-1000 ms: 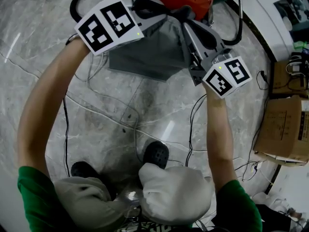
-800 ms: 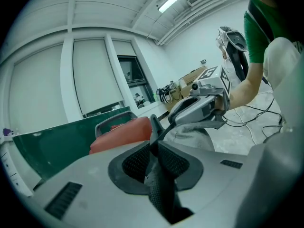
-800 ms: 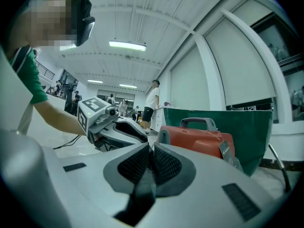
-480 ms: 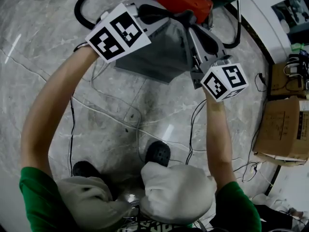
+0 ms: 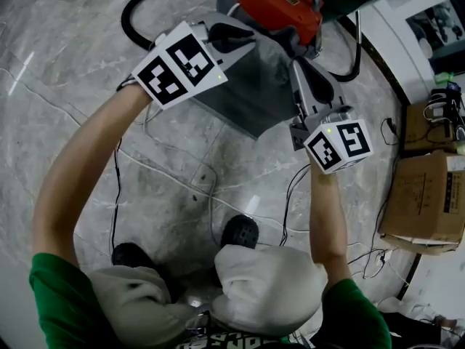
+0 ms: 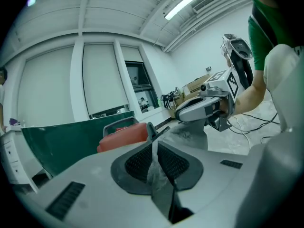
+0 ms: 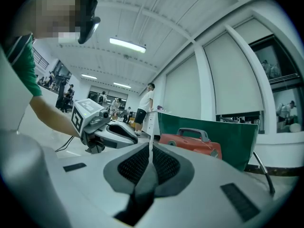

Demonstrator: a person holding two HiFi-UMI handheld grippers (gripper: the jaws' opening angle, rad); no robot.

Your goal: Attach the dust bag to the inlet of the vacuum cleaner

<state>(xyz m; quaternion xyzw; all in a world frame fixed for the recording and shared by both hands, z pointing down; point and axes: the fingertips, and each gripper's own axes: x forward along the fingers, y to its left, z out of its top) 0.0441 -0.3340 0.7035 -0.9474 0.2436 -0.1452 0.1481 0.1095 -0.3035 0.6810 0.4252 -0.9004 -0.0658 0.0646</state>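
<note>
The person's arms reach out over the marble floor (image 5: 65,100). The left claw (image 6: 154,148) is clenched on a thin fold of the grey dust bag (image 5: 251,86), and the right claw (image 7: 150,151) is pinched tight on the bag's opposite edge. The bag hangs between them, clear of the floor. Close beyond it stands the red vacuum cleaner (image 5: 280,2), with its black hose (image 5: 142,6) curving away far left.

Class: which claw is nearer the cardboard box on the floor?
Right. The right claw grips the dust bag on the side toward the cardboard box; the left claw grips its far side, further from the box.
</note>
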